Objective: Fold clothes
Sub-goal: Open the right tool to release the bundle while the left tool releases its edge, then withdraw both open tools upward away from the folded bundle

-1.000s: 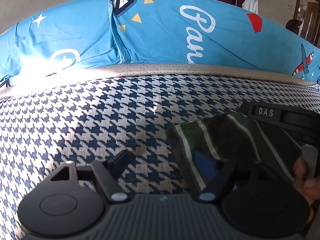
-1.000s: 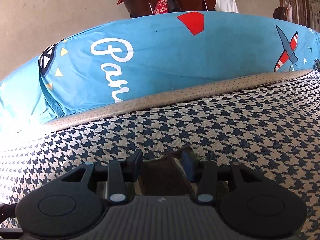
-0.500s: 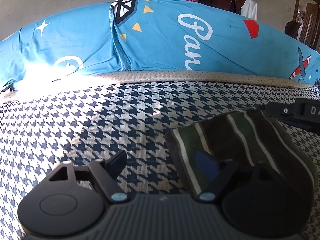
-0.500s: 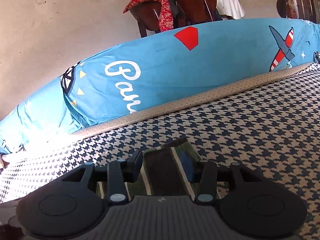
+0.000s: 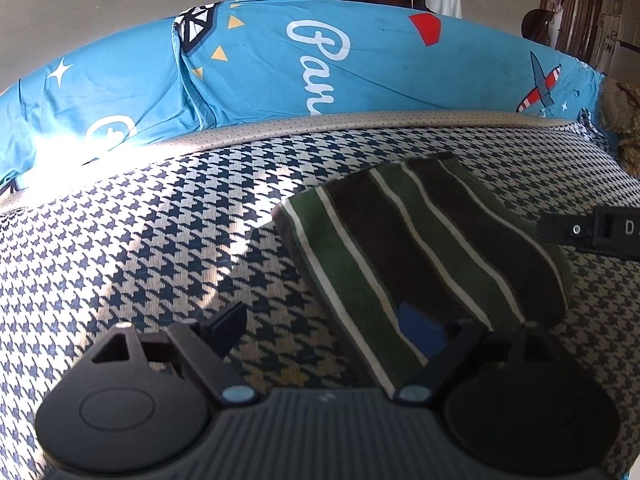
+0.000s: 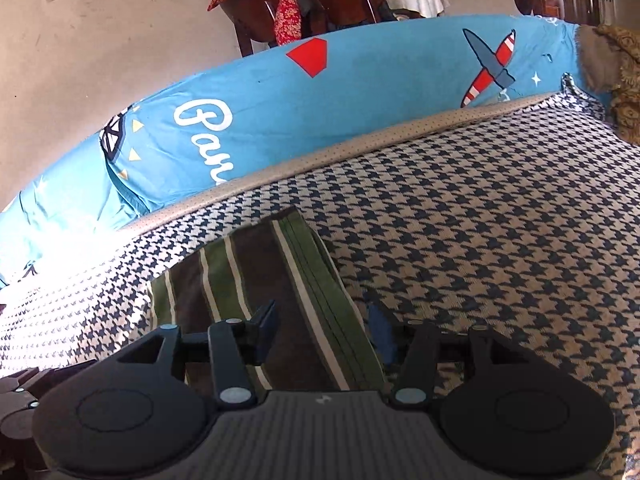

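the left gripper [image 5: 326,326] is low and level, its two black fingers spread wide apart with nothing pinched between them. the left finger [image 5: 226,322] is bare and in the clear; the blue pad of the right finger [image 5: 420,330] shows at the near edge of the view. the right gripper [image 6: 326,328] also has its fingers parted, though by a narrower gap, and it grips nothing. its left finger [image 6: 266,328] is dark, its right finger [image 6: 380,334] shows a blue pad. a black part of the right gripper juts into the left wrist view from the right edge.
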`<state>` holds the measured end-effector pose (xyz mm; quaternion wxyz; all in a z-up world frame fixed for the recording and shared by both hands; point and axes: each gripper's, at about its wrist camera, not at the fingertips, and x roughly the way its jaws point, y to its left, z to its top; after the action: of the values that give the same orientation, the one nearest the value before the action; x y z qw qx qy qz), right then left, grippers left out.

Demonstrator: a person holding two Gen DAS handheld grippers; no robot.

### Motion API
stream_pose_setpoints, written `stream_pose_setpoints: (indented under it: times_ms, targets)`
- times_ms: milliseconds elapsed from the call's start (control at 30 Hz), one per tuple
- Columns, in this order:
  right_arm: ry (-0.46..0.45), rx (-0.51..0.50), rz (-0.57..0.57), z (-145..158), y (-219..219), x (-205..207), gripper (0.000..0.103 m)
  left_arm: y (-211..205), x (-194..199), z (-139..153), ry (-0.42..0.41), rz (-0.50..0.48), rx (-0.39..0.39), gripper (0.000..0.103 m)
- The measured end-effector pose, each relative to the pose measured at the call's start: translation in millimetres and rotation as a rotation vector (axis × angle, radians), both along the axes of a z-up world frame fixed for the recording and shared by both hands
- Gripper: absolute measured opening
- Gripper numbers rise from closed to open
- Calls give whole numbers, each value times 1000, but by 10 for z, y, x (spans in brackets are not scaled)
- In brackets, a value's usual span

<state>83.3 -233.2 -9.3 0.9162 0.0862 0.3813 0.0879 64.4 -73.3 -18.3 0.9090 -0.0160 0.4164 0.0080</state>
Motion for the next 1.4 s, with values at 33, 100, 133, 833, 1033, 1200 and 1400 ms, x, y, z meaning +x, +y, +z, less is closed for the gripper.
stream_pose_setpoints:
  times_ms: [33,100,133,833,1033,1200,1400]
  targets:
    - [8,-11,0,-21,-13,-11,50,-16,-32,-23,9,-5,-3,88]
    - [24,-37,1,-68,-33,-15,50,-40,-77,-74,32,-10,-16,88]
    - [35,-51,-1,-96,-42,-8,50,-47,-79,-99,44,-10,-24,88]
    - [80,-70,-50,-81,-47,-107,70,-125,-213,-2,58,3,50,97]
    - [73,-97,-20,-24,-7,-295,76,-120,-384,128,46,19,31,99]
    - [50,-140,-4,18,7,-483,82,-165,-500,169,43,11,29,103]
    - [41,-177,8,9,-3,-600,89,-241,-553,92,82,-1,52,103]
